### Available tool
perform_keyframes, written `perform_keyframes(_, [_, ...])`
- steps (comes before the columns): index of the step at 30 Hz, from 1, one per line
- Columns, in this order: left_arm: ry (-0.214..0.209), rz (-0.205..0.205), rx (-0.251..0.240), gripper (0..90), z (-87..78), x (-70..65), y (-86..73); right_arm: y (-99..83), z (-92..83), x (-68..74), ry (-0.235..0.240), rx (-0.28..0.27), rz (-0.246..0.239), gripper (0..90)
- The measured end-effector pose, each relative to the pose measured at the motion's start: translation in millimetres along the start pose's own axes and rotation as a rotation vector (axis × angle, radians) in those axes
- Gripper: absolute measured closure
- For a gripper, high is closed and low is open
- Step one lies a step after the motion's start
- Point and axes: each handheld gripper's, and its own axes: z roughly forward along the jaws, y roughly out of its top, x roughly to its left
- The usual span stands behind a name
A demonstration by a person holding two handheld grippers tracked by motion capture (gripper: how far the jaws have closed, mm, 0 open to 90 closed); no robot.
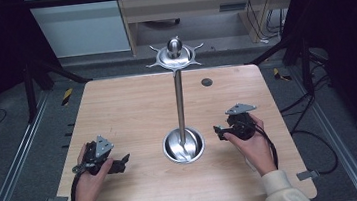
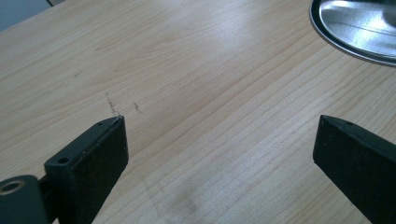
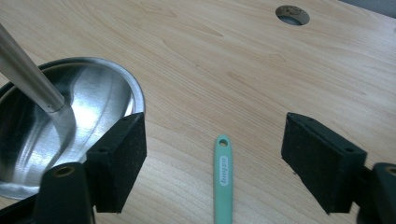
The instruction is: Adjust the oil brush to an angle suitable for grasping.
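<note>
One green handle (image 3: 223, 179) lies flat on the table (image 3: 243, 60) between the wide-open, empty jaws of the right gripper (image 3: 215, 163) (probably light, stiff, slightly slippery); grip its narrow sides near the hole.

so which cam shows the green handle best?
Right gripper view: the green handle lies on the wooden table between the open jaws of the right gripper, untouched, with its hanging hole and label visible. In the high view the right hand covers that spot.
</note>
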Motion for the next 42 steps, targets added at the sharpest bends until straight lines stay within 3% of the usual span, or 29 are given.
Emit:
perform_keyframes(11, [-0.002, 0.003, 0.001, 3.0, 0.2, -0.7, 0.2, -2.0, 3.4, 6.6, 0.019, 0.023, -0.066, 43.1])
perform_keyframes(19, [-0.005, 0.004, 0.003, 3.0, 0.7, -1.1, 0.3, -4.3, 8.5, 12.1, 0.077, 0.052, -0.117, 68.4])
perform_keyframes(28, [-0.006, 0.011, 0.008, 3.0, 0.9, -1.5, 0.4, -12.4, 18.5, 7.7, 0.04, 0.117, -0.144, 90.0])
perform_keyframes(42, [-0.007, 0.012, 0.006, 3.0, 1.3, -2.3, 0.6, -20.4, 33.5, 5.5, 0.009, 0.218, -0.155, 90.0])
